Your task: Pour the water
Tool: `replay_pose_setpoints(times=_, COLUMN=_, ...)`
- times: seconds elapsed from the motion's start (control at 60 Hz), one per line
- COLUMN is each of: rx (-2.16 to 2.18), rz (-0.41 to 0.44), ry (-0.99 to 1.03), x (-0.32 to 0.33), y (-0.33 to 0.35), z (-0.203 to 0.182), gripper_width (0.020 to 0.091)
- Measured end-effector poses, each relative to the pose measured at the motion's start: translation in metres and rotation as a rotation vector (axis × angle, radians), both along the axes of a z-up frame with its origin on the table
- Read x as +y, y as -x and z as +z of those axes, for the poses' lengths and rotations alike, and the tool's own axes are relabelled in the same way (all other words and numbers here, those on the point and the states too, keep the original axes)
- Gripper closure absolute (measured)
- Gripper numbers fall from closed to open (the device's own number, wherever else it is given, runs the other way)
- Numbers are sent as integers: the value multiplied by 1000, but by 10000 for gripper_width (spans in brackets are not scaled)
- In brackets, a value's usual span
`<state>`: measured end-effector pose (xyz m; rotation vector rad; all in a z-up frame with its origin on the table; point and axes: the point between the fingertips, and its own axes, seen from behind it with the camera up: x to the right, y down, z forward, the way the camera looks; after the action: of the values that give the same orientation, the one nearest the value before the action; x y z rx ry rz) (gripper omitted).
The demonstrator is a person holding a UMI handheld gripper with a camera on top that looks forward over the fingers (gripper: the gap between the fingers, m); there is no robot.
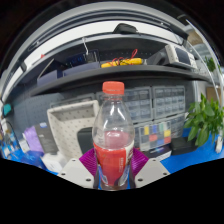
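Note:
A clear plastic bottle (113, 135) with an orange cap and red liquid in its lower half stands upright between my fingers. My gripper (113, 165) is shut on the bottle's lower body, with a purple pad (88, 159) pressed against each side. The bottle's base is hidden by the fingers. No cup or other vessel shows.
A grey shelf (110, 70) runs across behind the bottle with small items on it. A green plant (205, 122) stands to the right. A white mesh basket (68, 125) and a purple box (35, 140) are to the left, drawers (160, 105) behind.

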<state>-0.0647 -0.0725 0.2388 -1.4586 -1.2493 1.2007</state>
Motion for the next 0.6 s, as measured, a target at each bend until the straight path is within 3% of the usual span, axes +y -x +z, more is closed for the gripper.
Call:
replay_pose_setpoints(times=0.283, rx=-83, rz=-79, ry=-123, x=73, y=17, z=-91, gripper_width=692)
replay_pose_setpoints(times=0.533, rx=-124, rz=-46, ry=-127, x=77, y=16, z=-149, gripper_width=693)
replay_pose_setpoints(times=0.6, rx=-86, rz=-41, ry=-125, x=76, y=13, z=-151, gripper_width=660)
